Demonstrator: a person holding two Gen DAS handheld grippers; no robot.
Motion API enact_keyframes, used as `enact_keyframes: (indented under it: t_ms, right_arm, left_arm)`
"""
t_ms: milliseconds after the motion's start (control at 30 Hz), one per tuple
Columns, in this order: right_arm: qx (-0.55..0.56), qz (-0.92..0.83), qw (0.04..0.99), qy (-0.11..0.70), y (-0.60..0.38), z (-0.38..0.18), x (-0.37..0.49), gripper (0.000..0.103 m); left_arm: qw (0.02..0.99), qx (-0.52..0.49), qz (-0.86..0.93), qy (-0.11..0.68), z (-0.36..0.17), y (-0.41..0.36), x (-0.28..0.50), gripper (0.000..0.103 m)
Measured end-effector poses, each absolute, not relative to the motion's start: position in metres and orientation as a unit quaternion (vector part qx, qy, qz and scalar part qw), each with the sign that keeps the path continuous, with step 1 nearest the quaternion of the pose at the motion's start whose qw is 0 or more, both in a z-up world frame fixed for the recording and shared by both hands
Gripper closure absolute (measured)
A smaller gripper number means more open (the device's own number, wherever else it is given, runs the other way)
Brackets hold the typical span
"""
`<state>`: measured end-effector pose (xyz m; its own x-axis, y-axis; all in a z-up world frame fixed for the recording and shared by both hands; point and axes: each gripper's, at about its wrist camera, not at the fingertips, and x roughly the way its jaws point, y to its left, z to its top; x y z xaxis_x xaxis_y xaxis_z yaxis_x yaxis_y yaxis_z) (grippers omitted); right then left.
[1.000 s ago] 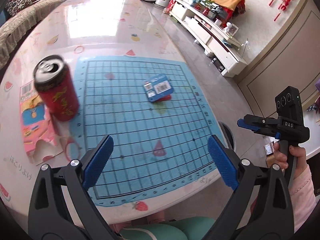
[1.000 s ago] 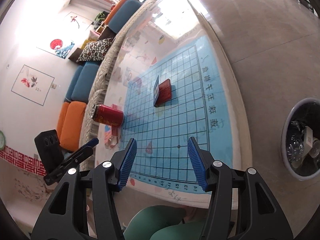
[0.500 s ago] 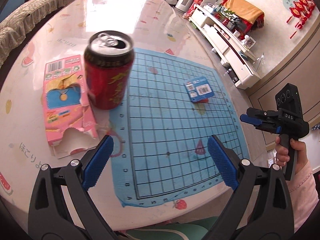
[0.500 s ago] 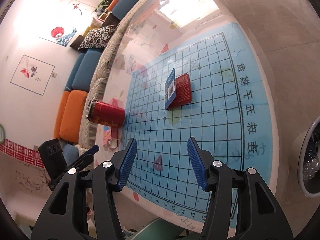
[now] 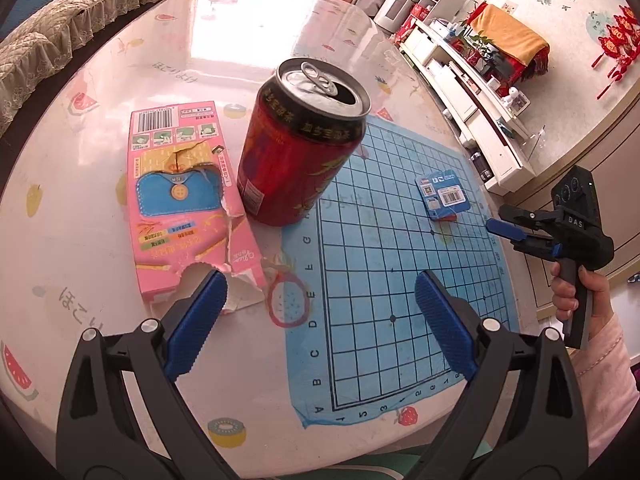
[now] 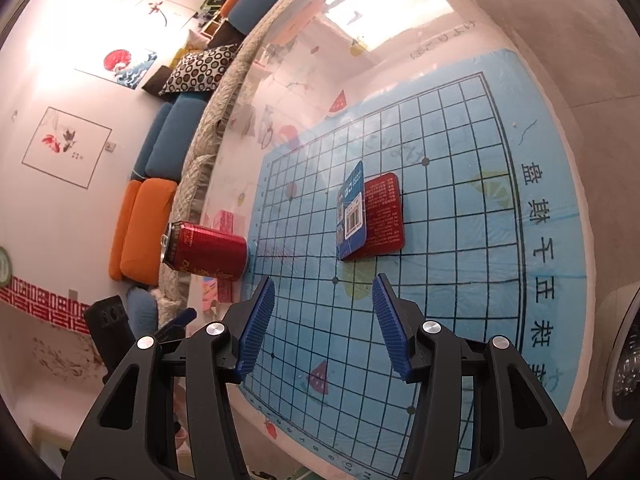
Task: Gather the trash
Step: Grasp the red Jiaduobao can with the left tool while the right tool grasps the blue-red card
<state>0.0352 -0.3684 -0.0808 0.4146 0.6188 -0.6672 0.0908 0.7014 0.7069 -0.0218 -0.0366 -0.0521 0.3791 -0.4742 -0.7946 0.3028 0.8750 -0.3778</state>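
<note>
Round table with blue grid mat [image 5: 400,280]; upright red can [image 5: 300,152] stands ahead of the wide, empty left gripper [image 5: 320,312], nearer than the closing, empty right gripper [image 6: 324,320].

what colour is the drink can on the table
Red with a black band at the top, clearest in the left wrist view: can.

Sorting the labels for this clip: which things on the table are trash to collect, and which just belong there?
Trash:
red can
torn pink box
small blue and red packet

Just there:
blue grid mat
table
sofa cushions
</note>
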Motion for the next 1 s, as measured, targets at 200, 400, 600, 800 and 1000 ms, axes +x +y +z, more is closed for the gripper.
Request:
enact_keyframes:
  t_ms: [200,400,600,800,1000]
  right_arm:
    - [0.35,0.167,0.764,0.516,-0.366,-0.093,0.058,0.06]
    - [0.349,0.16,0.763,0.52,-0.362,-0.102,0.078,0.064]
    - [0.354,0.162,0.757,0.525,-0.354,-0.114,0.093,0.083]
    - [0.359,0.167,0.753,0.526,-0.348,-0.123,0.101,0.096]
    - [0.368,0.174,0.75,0.521,-0.349,-0.124,0.105,0.098]
  left_arm:
    - [0.833,-0.075,-0.233,0.496,-0.051,-0.041,-0.01,0.01]
    - [0.837,-0.075,-0.23,0.491,-0.052,-0.046,0.013,0.01]
    - [0.841,-0.067,-0.225,0.487,-0.057,-0.052,0.036,0.01]
    - [0.84,-0.074,-0.23,0.486,-0.064,-0.055,0.053,0.014]
    - [0.834,-0.074,-0.243,0.489,-0.069,-0.062,0.06,0.025]
